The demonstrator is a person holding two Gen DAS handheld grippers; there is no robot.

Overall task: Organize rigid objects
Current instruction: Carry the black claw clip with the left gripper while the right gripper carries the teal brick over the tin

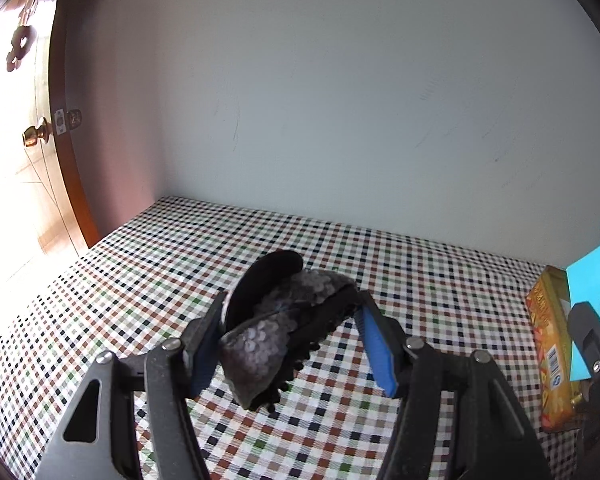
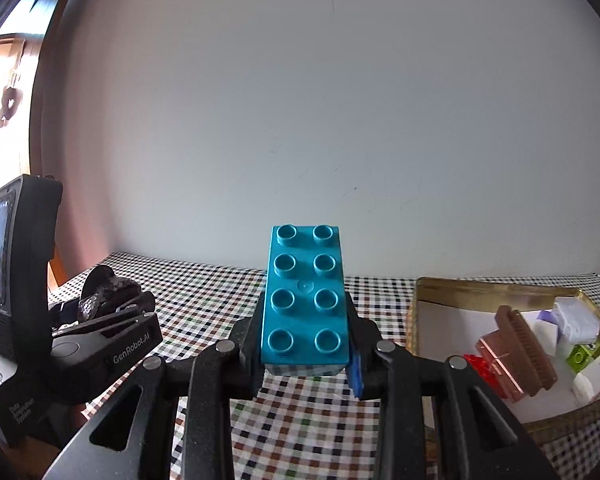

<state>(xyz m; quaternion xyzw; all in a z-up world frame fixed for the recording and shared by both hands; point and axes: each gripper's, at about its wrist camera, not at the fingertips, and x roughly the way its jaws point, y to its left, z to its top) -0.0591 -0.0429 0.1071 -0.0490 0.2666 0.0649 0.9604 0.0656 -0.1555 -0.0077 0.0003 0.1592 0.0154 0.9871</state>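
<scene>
My left gripper (image 1: 290, 312) is shut on a black hair claw clip (image 1: 284, 320) with a grey scaly bow and a round black disc, held above the checked tablecloth (image 1: 140, 280). My right gripper (image 2: 304, 316) is shut on a teal toy brick (image 2: 304, 296) with two rows of studs facing up, its long side pointing away from me. In the left wrist view the same brick (image 1: 592, 280) shows at the right edge. The right wrist view shows the left gripper (image 2: 132, 308) and its clip (image 2: 108, 292) at the left.
A gold-rimmed tray (image 2: 480, 286) at the right holds a brown comb (image 2: 524, 348), a red brick (image 2: 480, 368), a green brick (image 2: 580, 354) and white boxes. An orange packet (image 1: 552, 344) lies on the cloth. A white wall stands behind; a door with a brass knob (image 1: 36, 136) is at left.
</scene>
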